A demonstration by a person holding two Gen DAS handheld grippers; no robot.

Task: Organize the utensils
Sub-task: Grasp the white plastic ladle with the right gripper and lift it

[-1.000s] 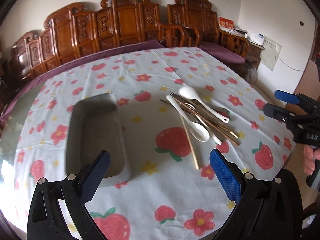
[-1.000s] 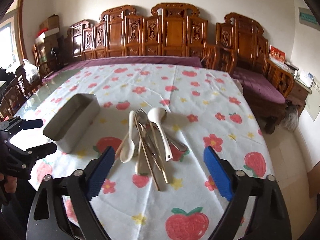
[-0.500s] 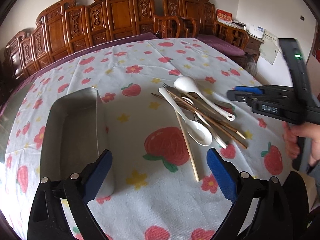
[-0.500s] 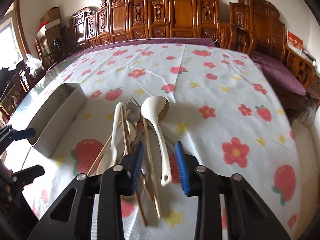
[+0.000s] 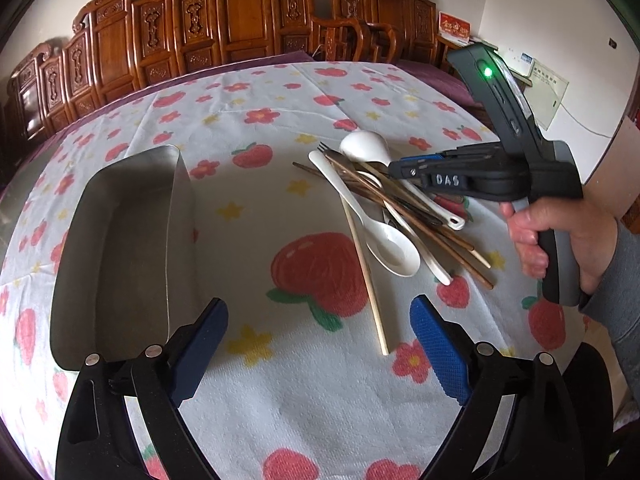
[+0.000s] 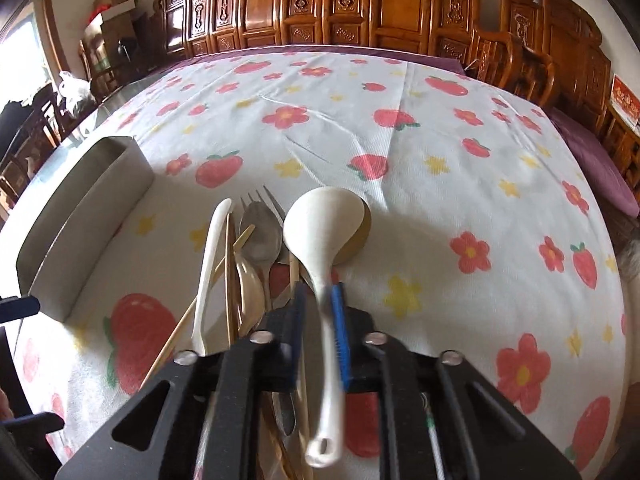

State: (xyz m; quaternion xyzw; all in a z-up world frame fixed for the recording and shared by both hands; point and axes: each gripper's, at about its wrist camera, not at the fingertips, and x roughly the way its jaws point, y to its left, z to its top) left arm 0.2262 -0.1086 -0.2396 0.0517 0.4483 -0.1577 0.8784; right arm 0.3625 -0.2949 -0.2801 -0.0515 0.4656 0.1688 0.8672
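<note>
Lowered onto the utensil pile, right gripper [image 6: 320,322] now clamps the white ladle [image 6: 322,236]; left gripper [image 5: 320,344] gapes.

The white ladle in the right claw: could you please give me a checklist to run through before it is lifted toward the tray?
1. Right claw shut on the white ladle handle: ok.
2. Only the ladle between the pads: cannot tell; other utensils lie close beside.
3. Metal tray interior free: ok.
4. Left claw open, holding nothing: ok.
5. Left claw clear of the tray: not ok; it hovers by the near corner.
</note>
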